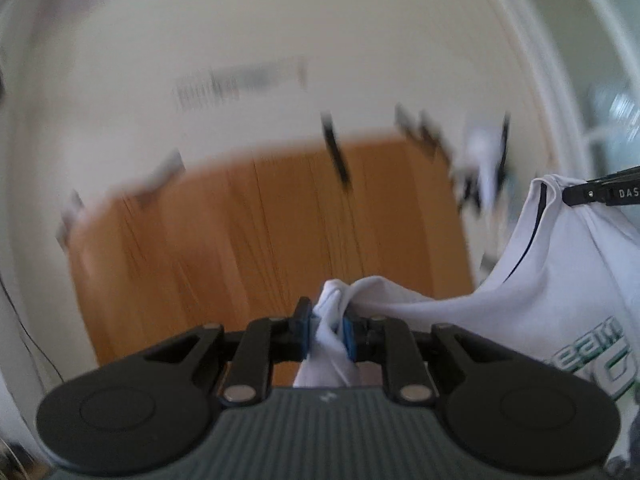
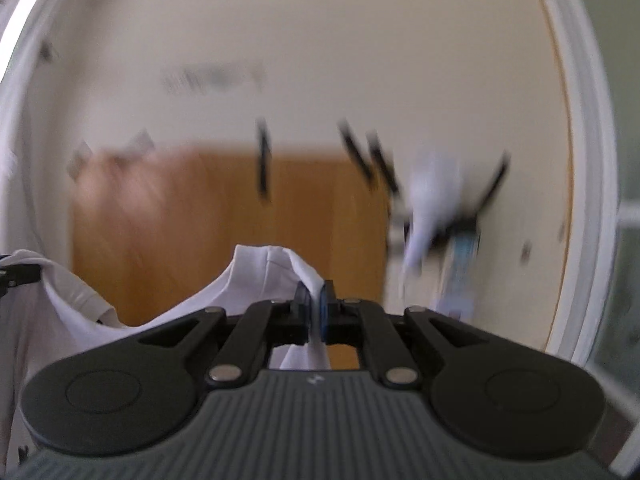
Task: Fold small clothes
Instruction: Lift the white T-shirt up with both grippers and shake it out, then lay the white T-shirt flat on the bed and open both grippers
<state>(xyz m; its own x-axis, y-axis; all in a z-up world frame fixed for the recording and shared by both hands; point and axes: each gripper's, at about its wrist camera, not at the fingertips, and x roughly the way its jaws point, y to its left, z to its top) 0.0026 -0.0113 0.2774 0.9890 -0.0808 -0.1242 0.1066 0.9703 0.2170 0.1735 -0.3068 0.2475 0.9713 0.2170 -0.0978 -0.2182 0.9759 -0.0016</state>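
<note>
Your left gripper (image 1: 325, 322) is clenched on a bunched corner of the white shirt (image 1: 560, 280), cloth pinched btwn the blue pads (image 1: 349, 336), and the shirt hangs off toward 3 o'clock w/ green lettering (image 1: 592, 356) showing. Your right gripper (image 2: 316, 302) is likewise clamped on another fold of the same shirt, which sags away toward 9 o'clock in the right wrist view. Both views are motion-blurred; a wooden table (image 1: 260, 220) lies past the fingers at 12 o'clock.

One white shirt (image 1: 560, 272), two grippers: left gripper (image 1: 325, 330), right gripper (image 2: 316, 306); one wooden table (image 1: 240, 232)
</note>
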